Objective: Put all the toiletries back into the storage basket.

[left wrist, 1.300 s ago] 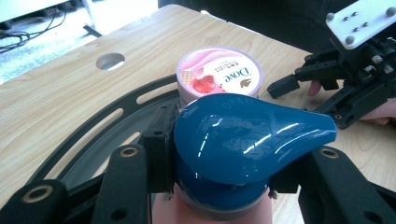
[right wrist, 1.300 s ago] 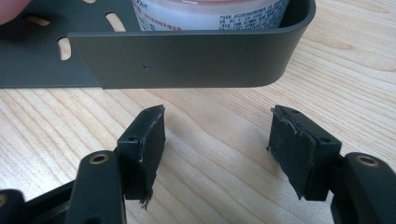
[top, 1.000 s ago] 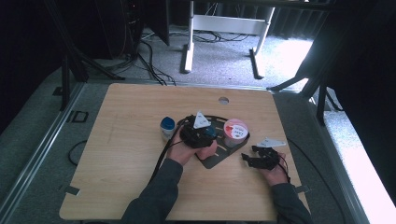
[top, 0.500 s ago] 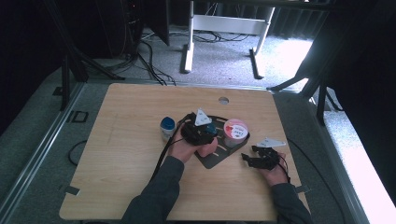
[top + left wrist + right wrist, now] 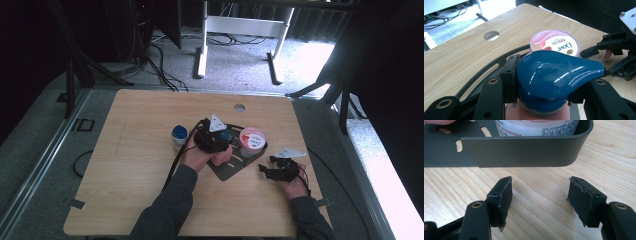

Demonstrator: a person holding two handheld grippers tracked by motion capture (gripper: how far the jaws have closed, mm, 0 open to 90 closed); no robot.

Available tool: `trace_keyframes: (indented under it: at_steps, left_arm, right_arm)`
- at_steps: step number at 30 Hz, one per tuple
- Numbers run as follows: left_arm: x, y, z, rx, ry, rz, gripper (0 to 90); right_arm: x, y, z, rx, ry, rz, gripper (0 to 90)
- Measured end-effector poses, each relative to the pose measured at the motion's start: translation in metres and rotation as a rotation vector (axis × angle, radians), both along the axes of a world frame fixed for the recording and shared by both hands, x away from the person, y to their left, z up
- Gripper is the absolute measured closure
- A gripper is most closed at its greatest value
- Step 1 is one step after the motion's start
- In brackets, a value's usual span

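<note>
Near right, the right gripper (image 5: 540, 202) waits low on the desk (image 5: 135, 175), gaping and holding nothing, facing the black tray's (image 5: 524, 150) wall. Farther left, the left gripper (image 5: 541, 92) clamps the blue-capped pink bottle (image 5: 554, 75) over the tray, beside the Dove tub (image 5: 555, 45).

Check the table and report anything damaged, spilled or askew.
No spill, nothing tipped. One flaw: the right gripper has frayed pads, ragged at the edges. The Dove tub stands upright, lid on, in the black tray; the left gripper clamps a blue cap.
</note>
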State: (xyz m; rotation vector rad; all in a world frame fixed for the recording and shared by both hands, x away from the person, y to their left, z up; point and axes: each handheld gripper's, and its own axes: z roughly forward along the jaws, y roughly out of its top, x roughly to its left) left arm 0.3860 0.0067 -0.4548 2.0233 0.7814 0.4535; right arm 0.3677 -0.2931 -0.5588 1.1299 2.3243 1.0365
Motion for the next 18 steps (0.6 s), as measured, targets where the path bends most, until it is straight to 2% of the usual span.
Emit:
trace_keyframes:
  at_steps: [18]
  left_arm:
    - [0.011, -0.008, 0.003, 0.009, -0.007, 0.018, 53.0]
  right_arm:
    - [0.000, 0.000, 0.000, 0.001, 0.000, 0.000, 35.7]
